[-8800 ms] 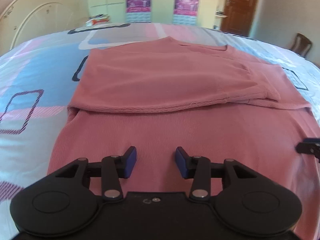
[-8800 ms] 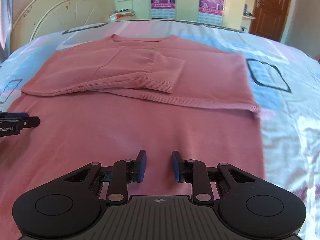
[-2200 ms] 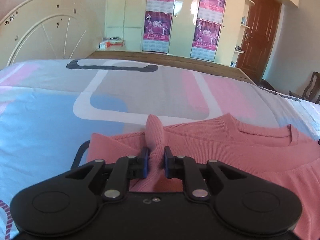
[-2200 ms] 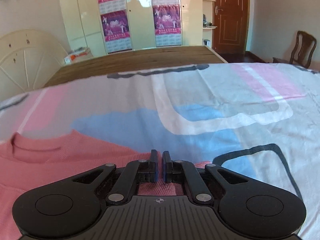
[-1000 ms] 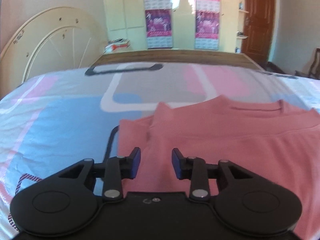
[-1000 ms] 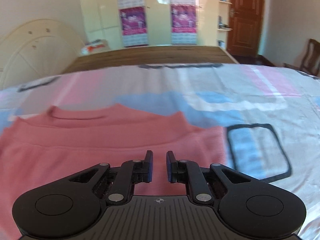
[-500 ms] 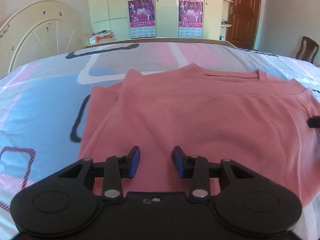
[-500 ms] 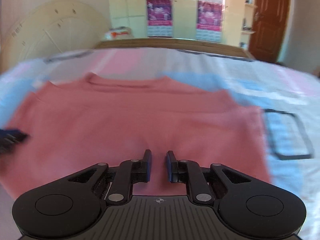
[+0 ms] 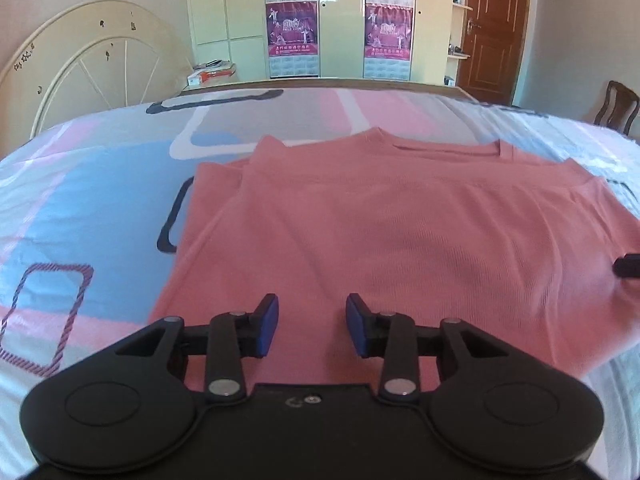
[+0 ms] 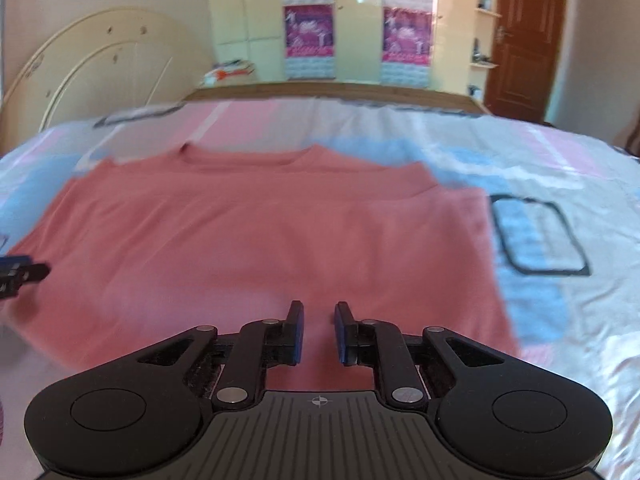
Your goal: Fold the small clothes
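A pink knit sweater (image 9: 392, 224) lies flat on the bed, folded bottom half over top half, its neckline at the far edge. It also fills the middle of the right wrist view (image 10: 256, 232). My left gripper (image 9: 312, 330) is open and empty, above the sweater's near left part. My right gripper (image 10: 318, 332) is open with a narrow gap and empty, above the sweater's near right part. The right gripper's tip shows at the right edge of the left wrist view (image 9: 628, 265); the left gripper's tip shows at the left edge of the right wrist view (image 10: 22, 274).
The bedsheet (image 9: 80, 208) has pink, blue and grey patches with dark outlined rectangles. A cream headboard (image 9: 92, 76) stands at the far left. Wardrobes with posters (image 9: 292, 20), a brown door (image 9: 494, 32) and a chair (image 9: 616, 106) are behind the bed.
Both grippers let go of the sweater's folded-over hem near the neckline, opened, and drew back toward me over the folded sweater. The sweater now lies still.
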A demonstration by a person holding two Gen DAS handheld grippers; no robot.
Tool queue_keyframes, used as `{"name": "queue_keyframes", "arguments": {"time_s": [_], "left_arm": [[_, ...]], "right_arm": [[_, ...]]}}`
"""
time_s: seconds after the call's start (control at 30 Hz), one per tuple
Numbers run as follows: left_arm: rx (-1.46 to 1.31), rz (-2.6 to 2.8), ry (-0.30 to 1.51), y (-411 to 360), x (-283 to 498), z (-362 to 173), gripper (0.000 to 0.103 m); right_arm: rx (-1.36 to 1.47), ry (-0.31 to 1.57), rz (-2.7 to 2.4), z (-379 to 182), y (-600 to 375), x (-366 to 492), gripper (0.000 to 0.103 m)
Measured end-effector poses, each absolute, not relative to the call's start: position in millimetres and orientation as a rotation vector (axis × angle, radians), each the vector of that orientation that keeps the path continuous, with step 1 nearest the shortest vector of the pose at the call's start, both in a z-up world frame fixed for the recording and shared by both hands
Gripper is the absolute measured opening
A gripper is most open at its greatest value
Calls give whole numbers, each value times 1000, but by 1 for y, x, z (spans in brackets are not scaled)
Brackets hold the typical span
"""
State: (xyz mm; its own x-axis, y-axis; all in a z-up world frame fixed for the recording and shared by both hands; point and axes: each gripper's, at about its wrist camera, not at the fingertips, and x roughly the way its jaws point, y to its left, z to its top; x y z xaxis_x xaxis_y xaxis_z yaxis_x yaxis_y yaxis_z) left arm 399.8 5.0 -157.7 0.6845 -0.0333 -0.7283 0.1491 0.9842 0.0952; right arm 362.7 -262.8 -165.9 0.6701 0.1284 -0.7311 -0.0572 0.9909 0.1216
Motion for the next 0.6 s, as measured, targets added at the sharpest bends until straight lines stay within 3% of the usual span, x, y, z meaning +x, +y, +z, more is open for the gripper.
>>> {"name": "queue_keyframes", "arguments": {"time_s": [0.23,0.37,0.5,0.6], "left_arm": [[130,-95,839,18,404,-167,41],[154,-97,826,16,402,-170,41],[180,-95,817,13,402,-171,44],[214,-80,811,10,400,-171,52]], "right_arm": [[42,855,63,-185,-260,344,23],[40,864,28,-189,-268,338,38],[49,854,9,-190,-269,333,40],[23,857,-14,-187,-264,329,40]]}}
